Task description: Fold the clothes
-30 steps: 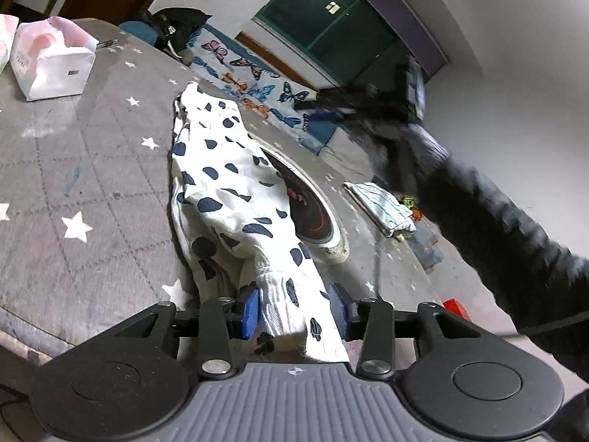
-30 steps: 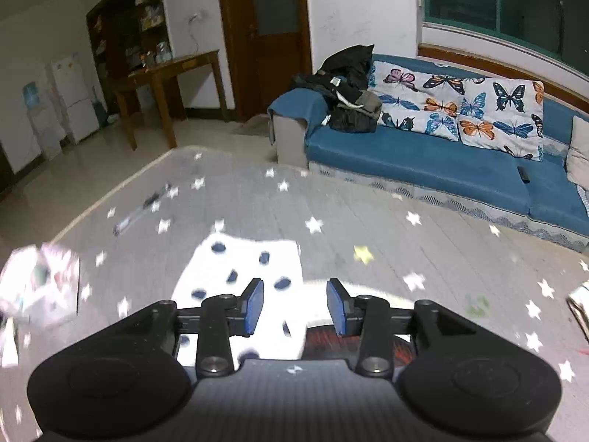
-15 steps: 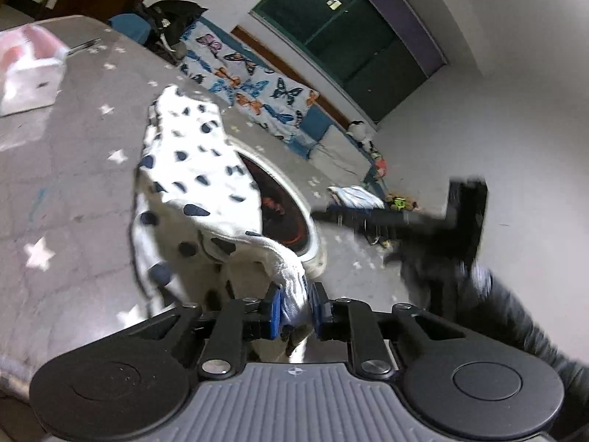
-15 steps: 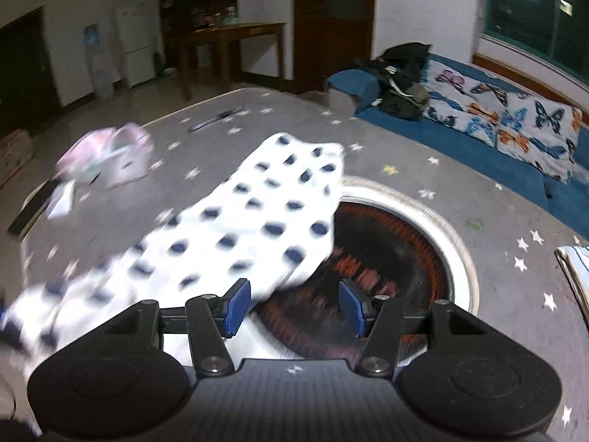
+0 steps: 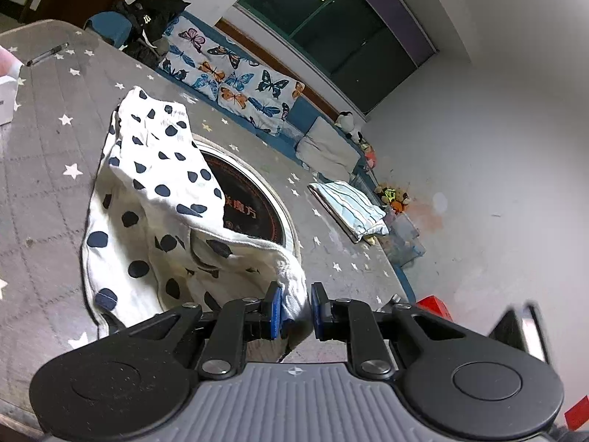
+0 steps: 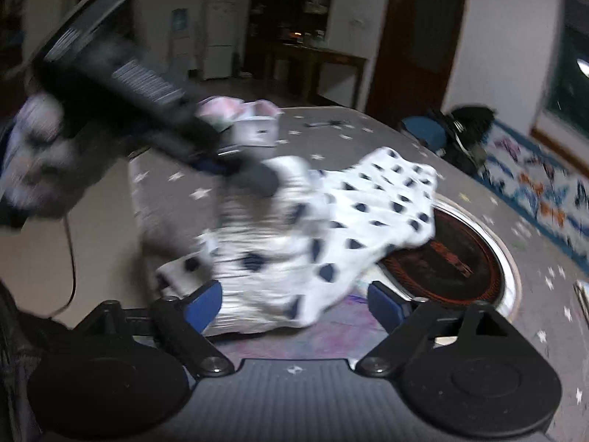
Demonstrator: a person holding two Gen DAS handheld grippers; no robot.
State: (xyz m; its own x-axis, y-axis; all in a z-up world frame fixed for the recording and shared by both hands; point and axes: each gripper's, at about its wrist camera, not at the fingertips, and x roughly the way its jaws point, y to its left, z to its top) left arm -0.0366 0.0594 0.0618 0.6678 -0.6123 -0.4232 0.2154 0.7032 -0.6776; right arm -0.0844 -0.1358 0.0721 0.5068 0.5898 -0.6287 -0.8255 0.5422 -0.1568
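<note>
A white garment with dark blue spots (image 5: 154,199) lies on the grey star-patterned table cover (image 5: 44,154), partly over a round black hob (image 5: 254,206). My left gripper (image 5: 294,311) is shut on the garment's ribbed hem and lifts that edge. In the right wrist view the garment (image 6: 331,228) lies just ahead of my right gripper (image 6: 294,305), which is wide open and empty. The left gripper (image 6: 154,110) shows there blurred, holding the cloth up at the left.
A folded striped cloth (image 5: 349,206) lies at the table's far side. A white tissue pack (image 6: 254,125) and a pen (image 5: 46,55) lie on the table. A blue sofa with butterfly cushions (image 5: 235,84) stands behind it.
My left gripper closed on the garment's hem and lifted it. My right gripper swung back around to the garment's near edge and opened wider.
</note>
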